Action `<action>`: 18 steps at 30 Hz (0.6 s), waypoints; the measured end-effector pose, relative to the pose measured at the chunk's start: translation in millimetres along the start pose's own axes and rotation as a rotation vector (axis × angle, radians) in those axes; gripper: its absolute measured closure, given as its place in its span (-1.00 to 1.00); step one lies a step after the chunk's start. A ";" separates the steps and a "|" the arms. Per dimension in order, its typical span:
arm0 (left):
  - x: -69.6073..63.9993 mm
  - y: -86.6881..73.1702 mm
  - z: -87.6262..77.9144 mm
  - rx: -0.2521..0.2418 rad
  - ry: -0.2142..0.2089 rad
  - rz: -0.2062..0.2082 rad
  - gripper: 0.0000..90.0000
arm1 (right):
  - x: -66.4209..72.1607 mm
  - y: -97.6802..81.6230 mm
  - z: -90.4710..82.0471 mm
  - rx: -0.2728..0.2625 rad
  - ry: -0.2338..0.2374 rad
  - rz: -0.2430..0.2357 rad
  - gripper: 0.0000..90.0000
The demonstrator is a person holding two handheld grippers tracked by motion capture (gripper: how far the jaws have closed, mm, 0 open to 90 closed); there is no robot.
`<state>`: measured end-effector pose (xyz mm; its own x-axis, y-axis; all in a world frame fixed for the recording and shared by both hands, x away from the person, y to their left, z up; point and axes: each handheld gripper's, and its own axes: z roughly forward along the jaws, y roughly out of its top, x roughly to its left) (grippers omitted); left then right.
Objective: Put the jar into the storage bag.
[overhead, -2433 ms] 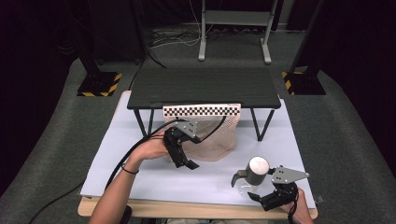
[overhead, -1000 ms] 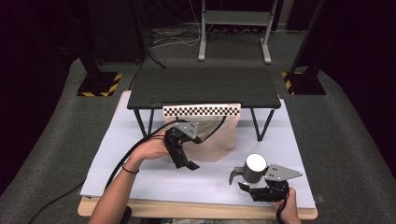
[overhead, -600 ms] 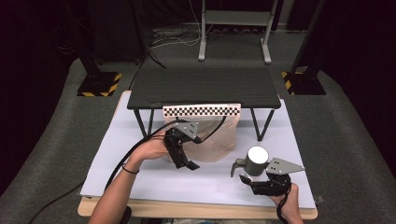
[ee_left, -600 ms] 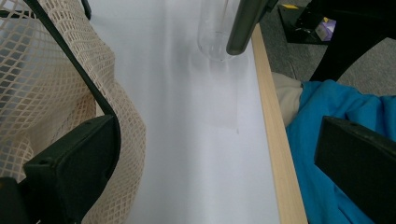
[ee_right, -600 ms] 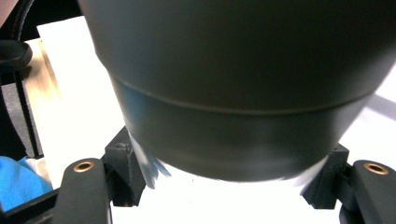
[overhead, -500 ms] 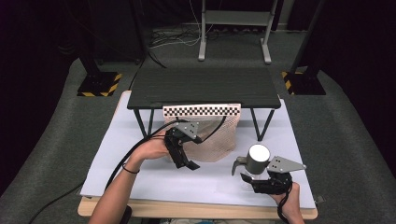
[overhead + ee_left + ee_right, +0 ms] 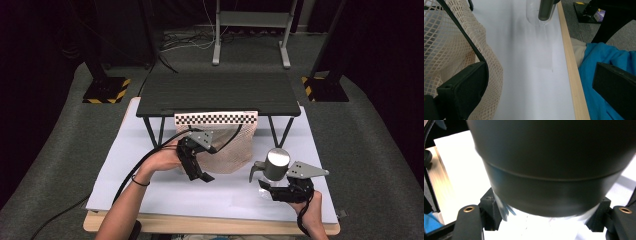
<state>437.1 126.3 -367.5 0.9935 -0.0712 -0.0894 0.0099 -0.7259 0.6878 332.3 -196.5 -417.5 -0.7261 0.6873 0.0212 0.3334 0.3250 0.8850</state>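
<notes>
Standing on the white table sheet (image 7: pixel 150 185): a low black stand (image 7: pixel 220 93), a checker-edged strip with no readable writing along its front. Beneath it hangs a beige mesh bag (image 7: pixel 230 150); the left gripper (image 7: pixel 197 170), jaws wide apart, rests against the netting. Well to that gripper's right, the right gripper (image 7: pixel 280 192) is clamped on a clear bottle (image 7: pixel 274 167) with a dark grey cap (image 7: pixel 549 157); no label legible.

High view: above the near edge, facing forward and down over the white table (image 7: pixel 150 195).
Left gripper view: low, along the table.
Right gripper view: pressed against the bottle (image 7: pixel 549 170) (blurred).
Shared: bottle (image 7: pixel 540 12), table.
</notes>
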 end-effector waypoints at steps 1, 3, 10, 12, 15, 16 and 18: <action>0.2 -0.2 0.2 0.000 0.001 0.000 -1.00 | -0.1 1.3 0.6 0.001 -0.002 -0.002 -0.33; 0.0 -1.7 0.6 0.001 0.005 -0.001 -1.00 | -0.1 4.4 1.8 0.003 -0.006 -0.002 -0.33; -2.4 0.2 -0.7 -0.003 0.006 0.006 -1.00 | -0.3 14.7 4.0 -0.002 -0.008 0.005 -0.33; -2.1 0.3 -0.3 -0.003 0.005 0.006 -1.00 | -0.2 17.7 5.1 -0.004 -0.008 0.006 -0.33; -1.3 -0.3 0.1 -0.002 0.003 0.005 -1.00 | 0.0 20.9 6.2 -0.010 -0.006 0.007 -0.33; -1.2 -0.7 0.2 -0.003 0.004 0.004 -1.00 | 0.0 22.1 6.6 -0.010 -0.005 0.005 -0.33; -1.5 -0.9 0.3 -0.004 0.005 0.005 -1.00 | 0.2 24.4 7.6 -0.012 -0.004 0.002 -0.33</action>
<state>435.6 126.9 -368.2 0.9941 -0.0709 -0.0824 0.0057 -0.7231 0.6907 344.8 -183.5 -399.4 -0.7228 0.6907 0.0214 0.3276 0.3153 0.8907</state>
